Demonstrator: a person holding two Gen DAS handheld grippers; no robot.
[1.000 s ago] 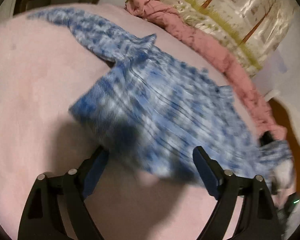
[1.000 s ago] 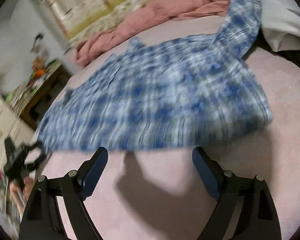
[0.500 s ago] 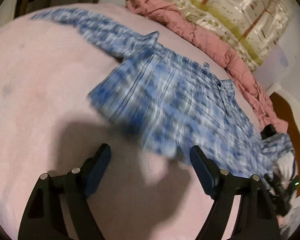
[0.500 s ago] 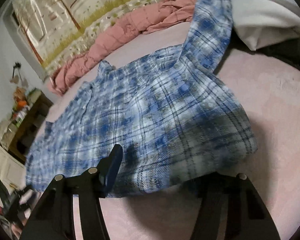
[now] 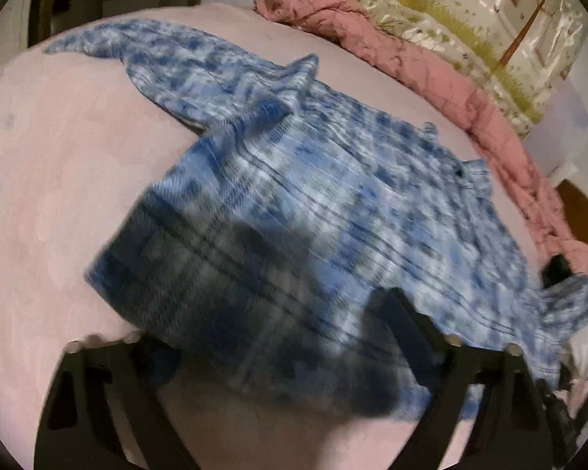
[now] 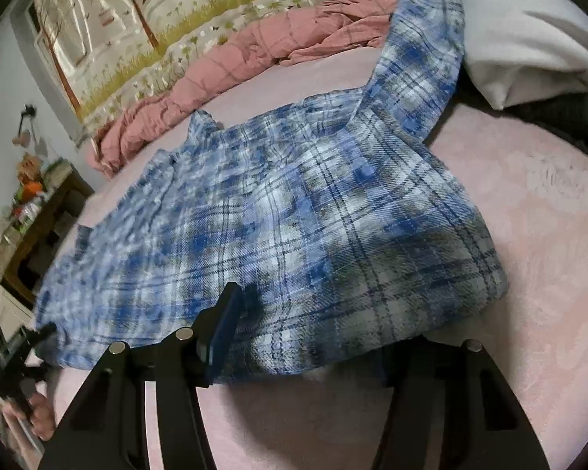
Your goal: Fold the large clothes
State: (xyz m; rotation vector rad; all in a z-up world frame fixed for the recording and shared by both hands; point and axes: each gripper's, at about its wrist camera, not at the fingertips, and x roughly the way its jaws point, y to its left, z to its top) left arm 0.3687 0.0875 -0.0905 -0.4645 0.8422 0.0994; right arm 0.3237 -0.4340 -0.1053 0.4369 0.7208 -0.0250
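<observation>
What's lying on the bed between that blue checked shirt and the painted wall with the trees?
A crumpled pink quilt runs along the wall, with a bare strip of pink bed cover between it and the blue checked shirt. The right wrist view shows this best.

Dim warm light, motion blur, fisheye edges

Bare pink bedcover (image 6: pixel 548 235) lies open beside the shirt (image 6: pixel 294 215); pillow (image 6: pixel 529 31) and quilt (image 5: pixel 431 66) border it.
</observation>
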